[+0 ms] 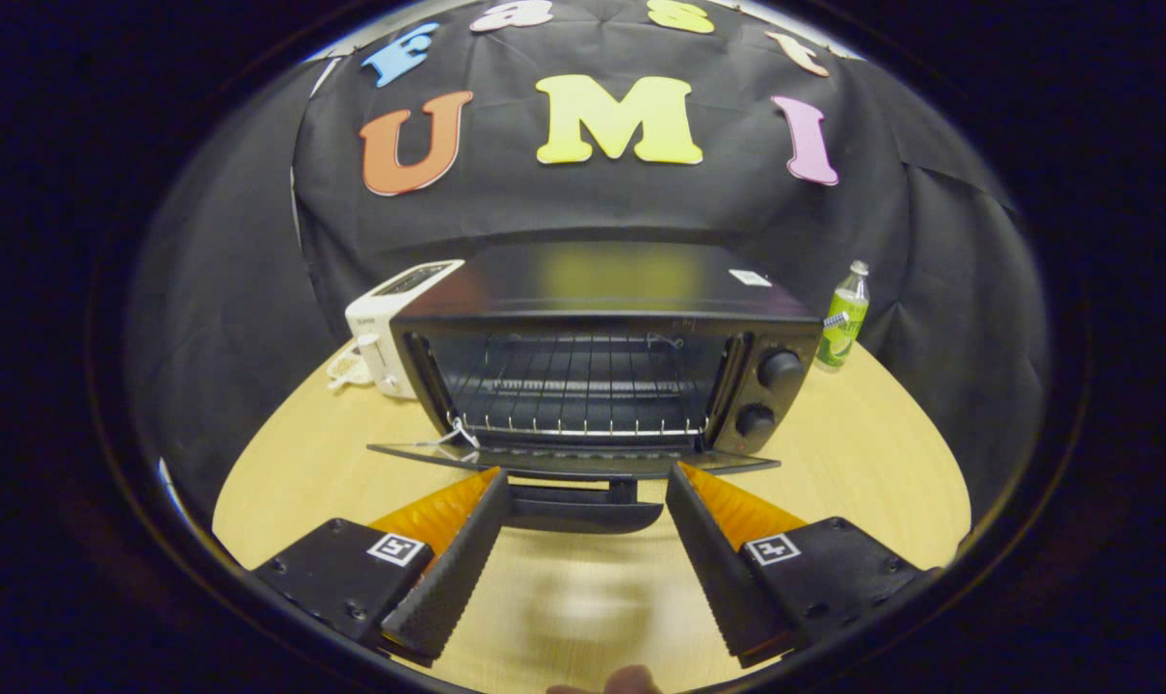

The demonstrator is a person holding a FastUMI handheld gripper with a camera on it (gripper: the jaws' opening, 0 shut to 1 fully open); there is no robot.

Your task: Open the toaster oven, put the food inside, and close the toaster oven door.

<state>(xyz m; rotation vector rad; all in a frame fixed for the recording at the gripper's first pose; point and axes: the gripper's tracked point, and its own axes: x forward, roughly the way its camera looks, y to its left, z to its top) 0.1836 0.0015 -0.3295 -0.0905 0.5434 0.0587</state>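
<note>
Spread gripper (583,482) over tan table (872,463), black-draped booth.

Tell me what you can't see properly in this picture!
- Gripper view: the toaster oven is open, but its back is too dark to check for food.
- The bottle label is too small.
- The white toaster is partly behind the oven.
- The open gripper holds nothing.

We see our gripper (583,482) low in the middle of the picture. Its two black fingers (453,569) are spread wide apart and hold nothing. They point up and lean toward each other. A bit of our fingertip (626,680) peeks in at the bottom middle.
</note>
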